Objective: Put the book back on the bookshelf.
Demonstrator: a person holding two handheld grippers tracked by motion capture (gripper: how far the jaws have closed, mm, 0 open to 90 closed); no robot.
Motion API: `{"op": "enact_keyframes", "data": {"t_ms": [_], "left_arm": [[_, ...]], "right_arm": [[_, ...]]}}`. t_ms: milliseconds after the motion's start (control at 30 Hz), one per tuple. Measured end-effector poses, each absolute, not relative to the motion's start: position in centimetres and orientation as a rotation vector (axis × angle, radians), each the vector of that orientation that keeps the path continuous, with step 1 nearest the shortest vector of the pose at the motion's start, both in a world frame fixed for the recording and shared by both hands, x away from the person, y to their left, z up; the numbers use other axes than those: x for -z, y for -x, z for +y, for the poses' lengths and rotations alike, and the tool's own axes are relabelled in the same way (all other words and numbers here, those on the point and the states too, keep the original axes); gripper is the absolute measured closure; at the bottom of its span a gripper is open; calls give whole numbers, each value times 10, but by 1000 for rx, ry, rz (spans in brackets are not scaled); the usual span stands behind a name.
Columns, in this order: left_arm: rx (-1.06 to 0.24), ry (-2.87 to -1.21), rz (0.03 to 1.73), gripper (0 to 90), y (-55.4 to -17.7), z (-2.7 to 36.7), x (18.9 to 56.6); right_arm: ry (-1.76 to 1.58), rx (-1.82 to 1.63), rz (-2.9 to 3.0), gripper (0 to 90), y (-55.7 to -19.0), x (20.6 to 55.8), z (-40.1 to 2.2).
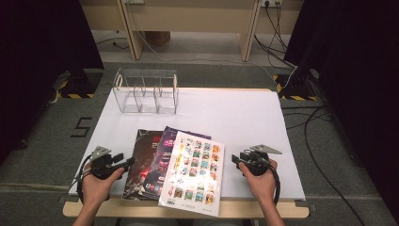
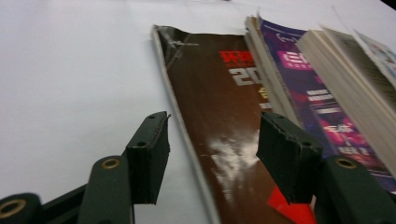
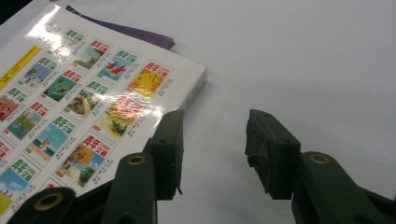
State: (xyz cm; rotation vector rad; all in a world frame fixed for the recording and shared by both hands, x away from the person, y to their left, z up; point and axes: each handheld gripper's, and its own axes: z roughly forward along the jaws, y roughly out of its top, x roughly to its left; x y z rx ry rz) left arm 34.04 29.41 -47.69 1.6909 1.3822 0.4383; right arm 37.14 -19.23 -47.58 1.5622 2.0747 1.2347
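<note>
Your left gripper [image 2: 212, 161] is wide open around the brown book's [image 2: 219, 121] left edge. Your right gripper [image 3: 215, 156] is open and empty, beside the white book [image 3: 88, 98].

Clear acrylic rack [image 1: 146, 92] with upright dividers at far left of white tabletop [image 1: 244, 117]. Grey floor mat beyond, painted "5" [image 1: 81, 127] at left. Black cables [image 1: 310, 122] trail at right. Wooden frame [image 1: 188, 21] behind, possibly bench.
</note>
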Motion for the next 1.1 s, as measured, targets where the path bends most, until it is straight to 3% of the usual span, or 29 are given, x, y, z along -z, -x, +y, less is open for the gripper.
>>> {"op": "enact_keyframes", "data": {"t_ms": [400, 633, 1100], "left_arm": [[-358, -1723, 1316, 438, -346, 269, 460], [-243, -1795, 1213, 446, -354, 230, 447], [-71, -1921, 1210, 441, -374, 189, 461]], "right_arm": [[-1587, -1228, 2185, 533, -373, 469, -172], [-1605, -1226, 2270, 521, -374, 470, -159], [-1628, -1228, 2320, 504, -371, 478, -148]]}}
